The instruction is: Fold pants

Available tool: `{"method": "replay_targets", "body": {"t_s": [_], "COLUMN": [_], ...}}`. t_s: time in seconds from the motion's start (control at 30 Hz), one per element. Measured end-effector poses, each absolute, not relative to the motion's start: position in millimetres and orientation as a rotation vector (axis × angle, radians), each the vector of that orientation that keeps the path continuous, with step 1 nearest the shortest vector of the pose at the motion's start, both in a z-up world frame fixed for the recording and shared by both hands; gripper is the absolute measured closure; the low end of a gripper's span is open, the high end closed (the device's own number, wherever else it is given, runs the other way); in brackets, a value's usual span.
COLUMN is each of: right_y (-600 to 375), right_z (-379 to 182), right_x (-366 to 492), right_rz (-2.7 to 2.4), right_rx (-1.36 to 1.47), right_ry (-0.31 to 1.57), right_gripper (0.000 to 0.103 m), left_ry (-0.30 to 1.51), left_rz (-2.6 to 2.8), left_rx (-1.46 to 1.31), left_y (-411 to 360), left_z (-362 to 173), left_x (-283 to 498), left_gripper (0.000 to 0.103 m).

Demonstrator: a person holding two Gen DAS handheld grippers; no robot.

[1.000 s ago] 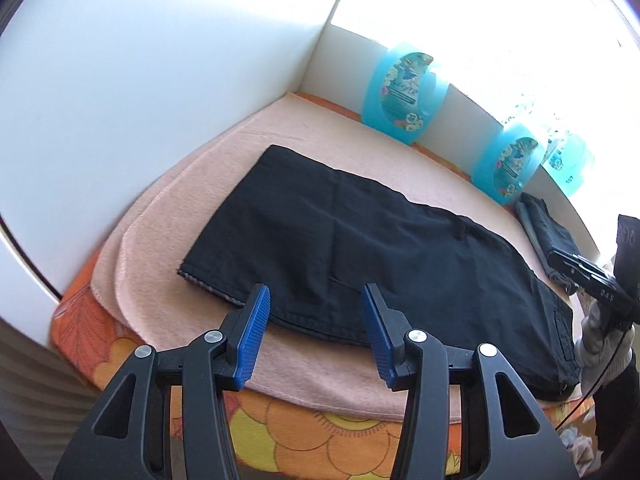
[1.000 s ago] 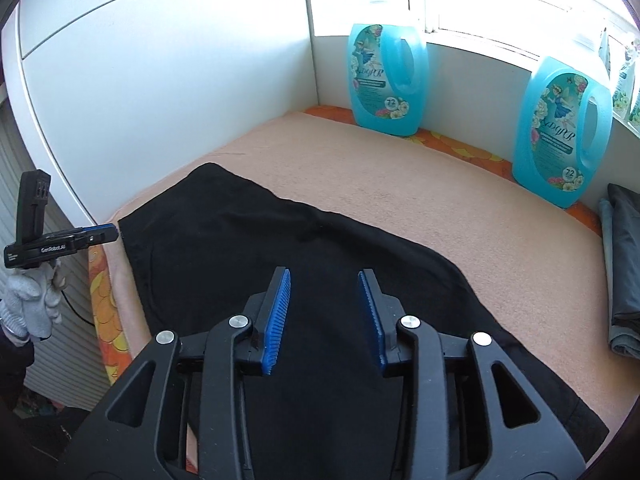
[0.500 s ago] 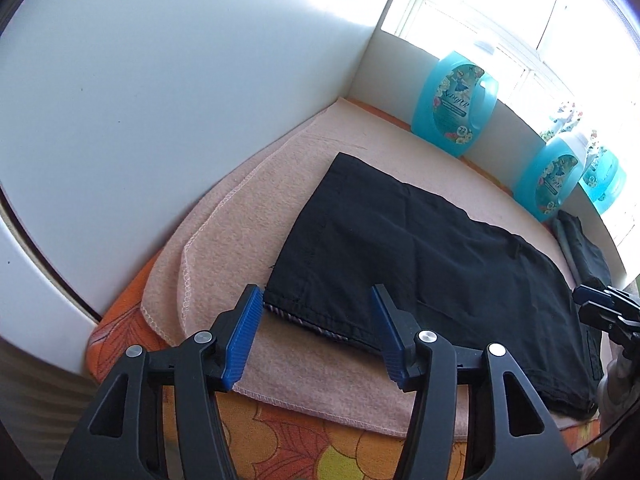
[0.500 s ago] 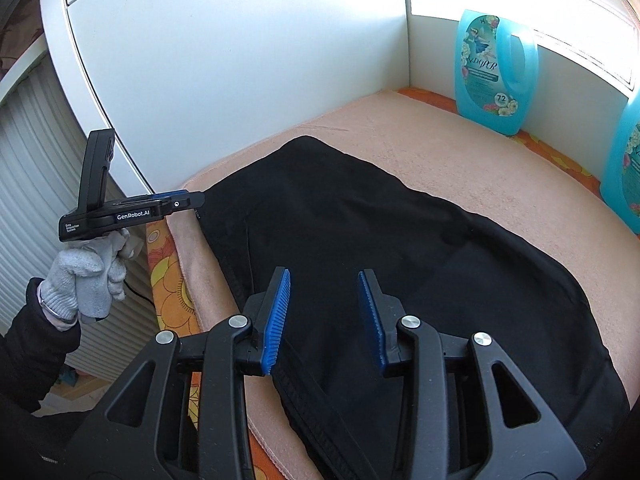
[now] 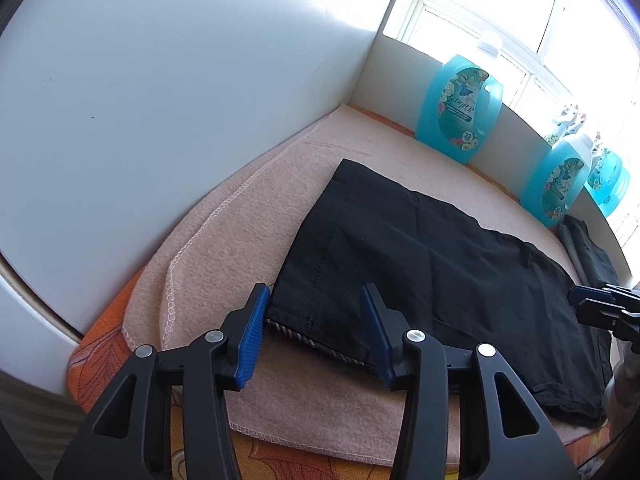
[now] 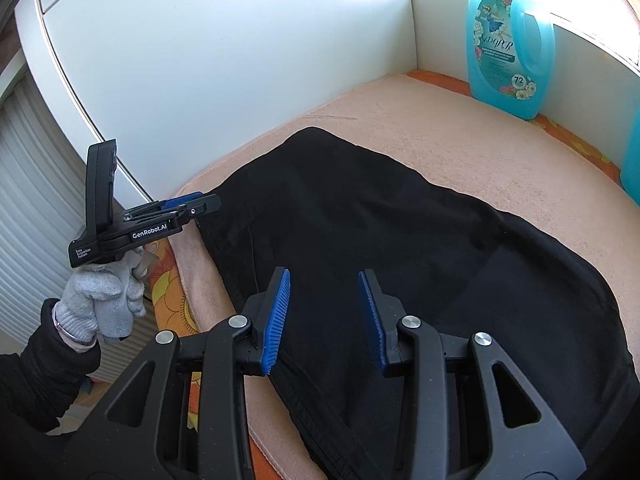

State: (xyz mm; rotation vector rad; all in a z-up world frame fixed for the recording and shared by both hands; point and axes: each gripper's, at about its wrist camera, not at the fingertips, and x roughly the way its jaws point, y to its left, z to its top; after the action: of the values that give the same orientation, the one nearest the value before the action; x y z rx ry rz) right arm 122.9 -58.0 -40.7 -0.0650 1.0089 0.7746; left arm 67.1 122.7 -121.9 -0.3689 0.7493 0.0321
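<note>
Left hand-held gripper (image 5: 316, 334) nearer pants (image 5: 420, 276) hem, jaws closing, unclamped; right hand-held gripper (image 6: 324, 312) open above waistband edge.

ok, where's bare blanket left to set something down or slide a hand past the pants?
Free: the pink blanket between the black pants and the white wall, and the strip between the pants and the blue detergent bottles. Crowded: far right, where folded dark clothes lie beside the pants.

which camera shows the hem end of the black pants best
The left wrist view: the hem, with its striped lining, lies between the closing fingers of the left gripper. In the right wrist view the black pants show no hem detail.
</note>
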Motion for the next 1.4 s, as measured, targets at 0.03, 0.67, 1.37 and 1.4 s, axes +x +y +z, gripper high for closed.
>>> {"method": "replay_targets", "body": {"t_s": [0.03, 0.67, 1.37, 1.4], "right_y": [-52, 152, 164, 159], "right_z": [-40, -92, -93, -92], "right_x": [129, 220, 216, 218], "right_rz": [0.780, 0.808, 0.777, 0.781], "right_rx": [-0.049, 0.006, -0.026, -0.022], "right_ry": [1.018, 1.373, 1.399, 1.408], "right_gripper": [0.066, 0.054, 0.088, 0.088], "left_ry": [0.739, 0.645, 0.705, 0.701], "left_rz": [0.031, -0.070, -0.058, -0.068], "left_rx": [-0.388, -0.422, -0.409, -0.436], "left_y": [126, 116, 112, 113], "left_z": [-121, -115, -126, -126], "left_x": [65, 54, 57, 59], "left_gripper": [0.067, 0.080, 0.048, 0.048]}}
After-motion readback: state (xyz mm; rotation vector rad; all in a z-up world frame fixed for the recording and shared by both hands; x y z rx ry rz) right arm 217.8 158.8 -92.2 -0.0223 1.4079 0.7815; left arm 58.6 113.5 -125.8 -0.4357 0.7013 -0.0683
